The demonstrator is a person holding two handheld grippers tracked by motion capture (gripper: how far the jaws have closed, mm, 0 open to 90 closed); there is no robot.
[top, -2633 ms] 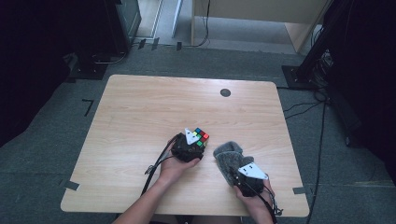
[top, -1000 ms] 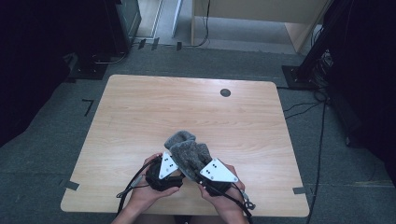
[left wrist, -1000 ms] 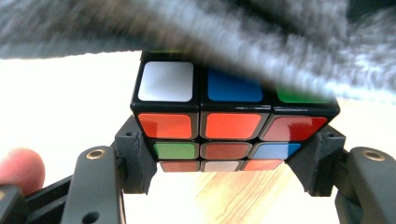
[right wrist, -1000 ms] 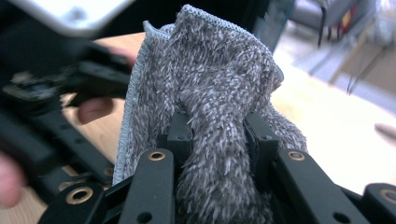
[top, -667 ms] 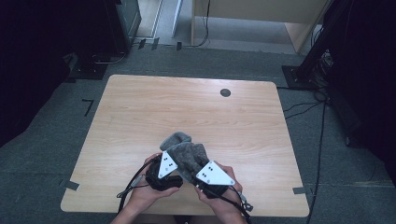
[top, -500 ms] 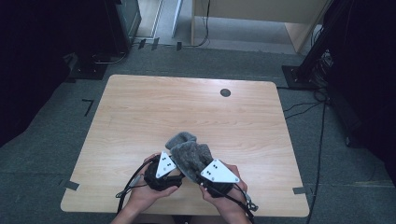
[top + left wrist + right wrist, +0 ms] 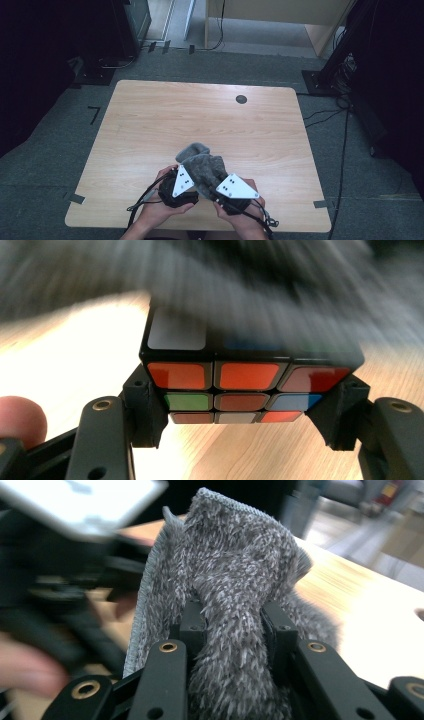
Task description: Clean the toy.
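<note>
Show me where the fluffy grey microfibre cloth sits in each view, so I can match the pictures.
High view: the fluffy grey microfibre cloth bunches at lower centre, between the two grippers' grey plates.
Left gripper view: it is a grey blur across the top, over the colourful puzzle cube clamped in the left gripper.
Right gripper view: it rises at centre, pinched in the right gripper.
Shared landmark: the light wooden table.

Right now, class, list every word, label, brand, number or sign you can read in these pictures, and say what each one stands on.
None: no readable text on anything.
Rubik's cube in the left gripper: plain coloured stickers, no print.
Grey cloth in the right gripper: no tag in sight.
Wooden table: bare of lettering.
</note>
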